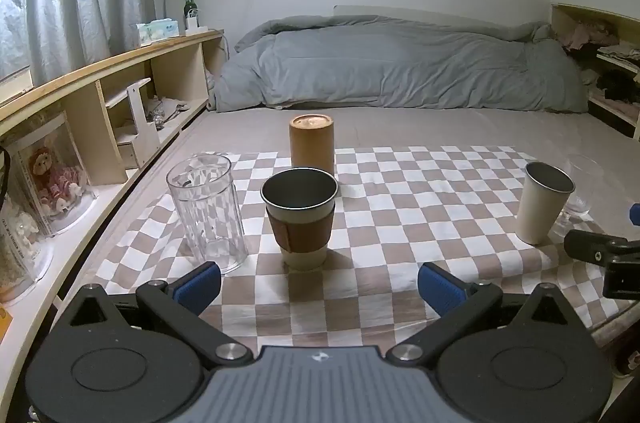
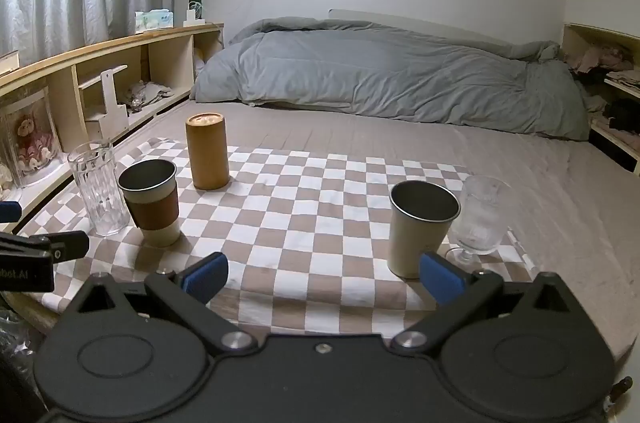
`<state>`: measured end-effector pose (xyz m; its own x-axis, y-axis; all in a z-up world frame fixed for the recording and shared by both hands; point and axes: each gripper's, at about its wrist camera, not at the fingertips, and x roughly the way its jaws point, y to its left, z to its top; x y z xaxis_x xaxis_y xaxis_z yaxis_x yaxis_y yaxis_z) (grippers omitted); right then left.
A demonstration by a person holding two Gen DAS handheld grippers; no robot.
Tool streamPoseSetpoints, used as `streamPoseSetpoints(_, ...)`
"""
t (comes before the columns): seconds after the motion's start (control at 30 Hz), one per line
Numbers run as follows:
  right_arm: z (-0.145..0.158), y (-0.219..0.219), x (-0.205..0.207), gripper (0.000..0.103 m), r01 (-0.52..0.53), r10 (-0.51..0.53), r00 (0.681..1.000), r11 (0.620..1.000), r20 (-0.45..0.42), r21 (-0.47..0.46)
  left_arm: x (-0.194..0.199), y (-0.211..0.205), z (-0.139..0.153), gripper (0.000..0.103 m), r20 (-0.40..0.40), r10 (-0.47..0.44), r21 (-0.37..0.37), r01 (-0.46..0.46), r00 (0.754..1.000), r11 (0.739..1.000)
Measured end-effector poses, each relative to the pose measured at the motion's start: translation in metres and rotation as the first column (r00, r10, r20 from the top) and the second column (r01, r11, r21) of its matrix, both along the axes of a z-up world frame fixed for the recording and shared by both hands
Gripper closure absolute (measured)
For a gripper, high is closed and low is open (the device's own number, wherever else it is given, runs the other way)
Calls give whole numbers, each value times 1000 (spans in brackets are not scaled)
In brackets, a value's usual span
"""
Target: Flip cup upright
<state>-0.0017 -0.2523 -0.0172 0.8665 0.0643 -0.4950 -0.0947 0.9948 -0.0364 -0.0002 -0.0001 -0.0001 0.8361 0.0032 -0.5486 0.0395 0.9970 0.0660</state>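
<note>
Several cups stand on a checkered cloth (image 1: 380,191) (image 2: 304,207). A cup with a brown sleeve (image 1: 300,219) (image 2: 151,207) stands upright, mouth up, just ahead of my left gripper (image 1: 320,289), which is open and empty. A plain cream cup (image 1: 542,201) (image 2: 420,227) stands upright, close ahead of my right gripper (image 2: 324,281), also open and empty. A brown wooden cylinder cup (image 1: 312,143) (image 2: 207,151) stands further back, closed end up. A tall clear glass (image 1: 208,211) (image 2: 98,187) is at the left. A stemmed clear glass (image 1: 582,191) (image 2: 478,219) stands right of the cream cup.
The cloth lies on a bed; a grey duvet (image 1: 400,63) (image 2: 380,71) is heaped at the far end. A wooden shelf (image 1: 100,95) (image 2: 100,63) with jars, a tissue box and a green bottle runs along the left. Another shelf (image 2: 616,95) is at the right.
</note>
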Motion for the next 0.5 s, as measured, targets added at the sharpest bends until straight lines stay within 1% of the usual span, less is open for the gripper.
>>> streamPoseSetpoints(0.5, 0, -1, -1, 0, 1, -1, 1000, 1000, -2, 3, 0, 0, 0, 0, 1, 0, 0, 0, 1000, 1000)
